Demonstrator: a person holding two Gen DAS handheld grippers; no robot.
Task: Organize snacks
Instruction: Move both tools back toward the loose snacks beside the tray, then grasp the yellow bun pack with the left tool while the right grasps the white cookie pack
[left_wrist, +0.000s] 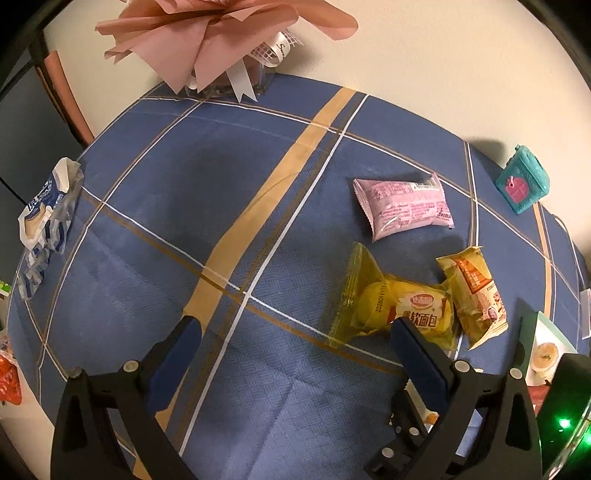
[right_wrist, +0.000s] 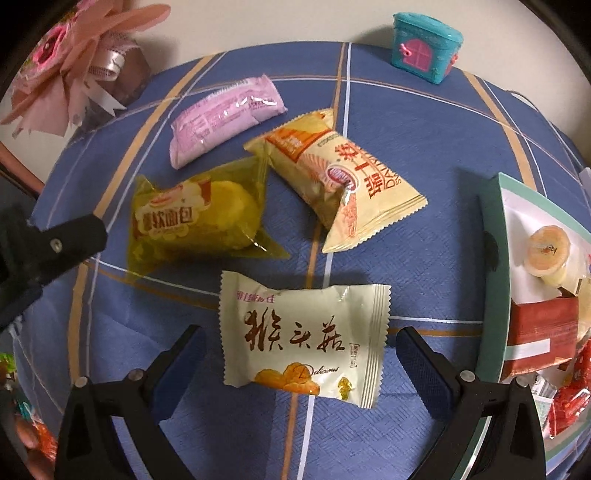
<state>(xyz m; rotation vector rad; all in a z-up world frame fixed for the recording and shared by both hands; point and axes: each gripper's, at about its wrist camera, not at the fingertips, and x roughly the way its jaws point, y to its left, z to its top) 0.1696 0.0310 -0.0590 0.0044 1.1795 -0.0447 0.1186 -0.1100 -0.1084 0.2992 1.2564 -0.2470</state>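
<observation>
In the right wrist view my right gripper (right_wrist: 299, 334) is open, its fingers astride a pale cream snack packet (right_wrist: 303, 339) lying flat on the blue tablecloth, with gaps on both sides. Beyond it lie a yellow bread packet (right_wrist: 199, 218), a cream-and-orange packet (right_wrist: 340, 177) and a pink packet (right_wrist: 225, 118). My left gripper (left_wrist: 297, 328) is open over bare cloth, holding nothing. Its right fingertip overlaps the near edge of the yellow bread packet (left_wrist: 399, 306). The cream-and-orange packet (left_wrist: 476, 295) and the pink packet (left_wrist: 402, 206) lie to its right.
A green-rimmed tray (right_wrist: 495, 240) with several snacks sits at the right edge. A teal toy box (right_wrist: 424, 48) stands at the back right and a pink bouquet (left_wrist: 221, 37) at the back. A blue-and-white packet (left_wrist: 48, 218) lies at the table's left edge.
</observation>
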